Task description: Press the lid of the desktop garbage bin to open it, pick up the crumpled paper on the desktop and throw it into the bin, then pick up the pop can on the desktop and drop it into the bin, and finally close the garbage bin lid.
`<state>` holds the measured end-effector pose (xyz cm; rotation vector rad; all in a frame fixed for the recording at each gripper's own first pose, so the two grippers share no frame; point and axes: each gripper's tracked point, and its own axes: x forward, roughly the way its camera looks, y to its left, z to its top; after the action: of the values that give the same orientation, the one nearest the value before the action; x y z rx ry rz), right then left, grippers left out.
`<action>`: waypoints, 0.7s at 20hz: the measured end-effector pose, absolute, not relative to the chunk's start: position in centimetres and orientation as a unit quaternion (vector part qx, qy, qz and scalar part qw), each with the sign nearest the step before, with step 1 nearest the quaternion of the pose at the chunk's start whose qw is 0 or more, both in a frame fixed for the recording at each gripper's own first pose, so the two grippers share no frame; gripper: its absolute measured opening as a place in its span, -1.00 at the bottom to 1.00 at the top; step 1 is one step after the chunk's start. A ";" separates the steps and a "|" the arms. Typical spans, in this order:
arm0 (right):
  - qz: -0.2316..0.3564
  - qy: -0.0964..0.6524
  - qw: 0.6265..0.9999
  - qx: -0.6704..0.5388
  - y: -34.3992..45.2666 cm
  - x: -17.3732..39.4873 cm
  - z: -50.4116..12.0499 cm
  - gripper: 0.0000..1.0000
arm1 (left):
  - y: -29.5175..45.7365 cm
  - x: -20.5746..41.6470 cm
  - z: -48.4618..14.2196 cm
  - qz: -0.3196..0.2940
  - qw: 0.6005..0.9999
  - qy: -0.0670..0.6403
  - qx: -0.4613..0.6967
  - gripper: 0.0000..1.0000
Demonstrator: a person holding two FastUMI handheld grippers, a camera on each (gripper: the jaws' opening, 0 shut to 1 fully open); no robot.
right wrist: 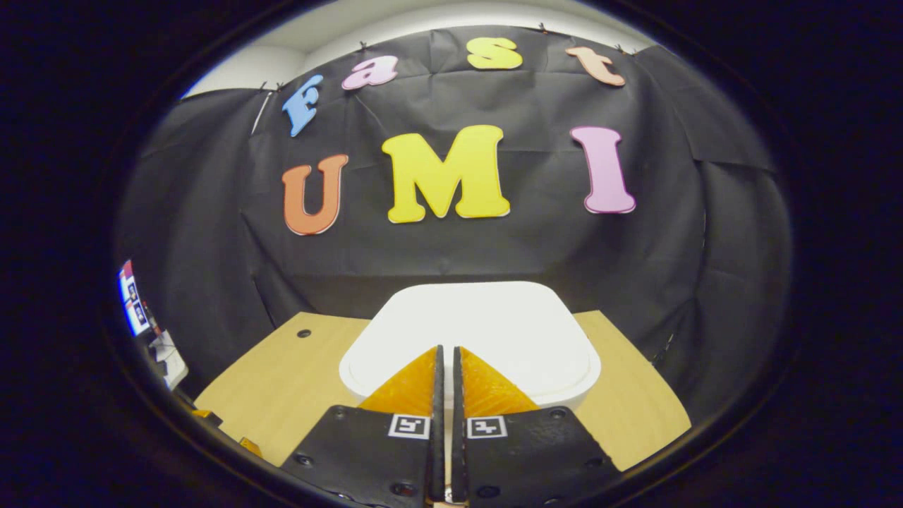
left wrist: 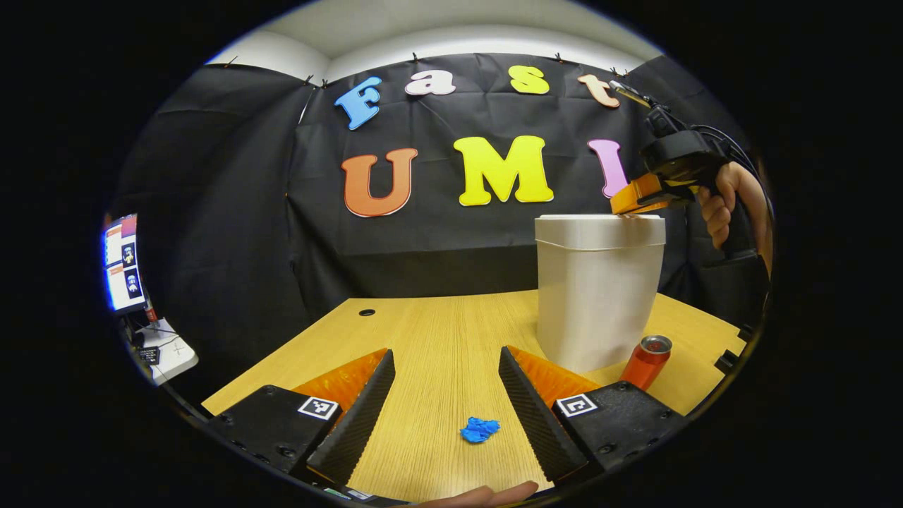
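Right gripper view: right gripper [right wrist: 445,356] clenched on nothing, fingers nearly touching, tips over near edge of bin [right wrist: 494,321] lid, which lies flat and closed just ahead of them. Contact with lid not clear from either view. Left gripper view: same gripper [left wrist: 624,204] poised at lid's far corner. Left gripper [left wrist: 446,363] released, wide gap, hanging above desk [left wrist: 437,331]; crumpled paper [left wrist: 480,429] between its fingers; can [left wrist: 645,361] upright outside its right finger, beside bin base.

Step in hand, judged: lid press. Press straight down with closed tips, short and firm, then lift clear. Avoid sideways shove; bin looks light, could slide.
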<state>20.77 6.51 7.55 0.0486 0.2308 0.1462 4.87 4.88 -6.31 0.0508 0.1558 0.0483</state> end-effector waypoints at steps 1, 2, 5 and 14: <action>0.074 0.112 0.991 0.023 6.4 20.5 7.5 -0.90 | 4.7 4.9 -6.1 0.021 0.997 0.073 0.030 0.92; 0.074 0.110 0.991 0.027 6.4 20.6 7.3 -0.96 | 4.5 4.8 -5.9 0.020 0.997 0.069 0.033 0.92; 0.058 0.096 0.994 -0.002 6.5 20.7 7.4 -0.96 | 4.6 4.7 -5.8 0.022 0.997 0.064 0.034 0.91; 0.045 -0.031 0.998 -0.023 6.0 13.2 9.8 0.86 | 5.2 5.7 -7.6 0.024 0.995 0.092 0.015 0.92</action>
<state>13.18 6.02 9.83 -0.0454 -0.0617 0.0907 5.67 5.18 -7.64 0.0301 0.1836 0.0473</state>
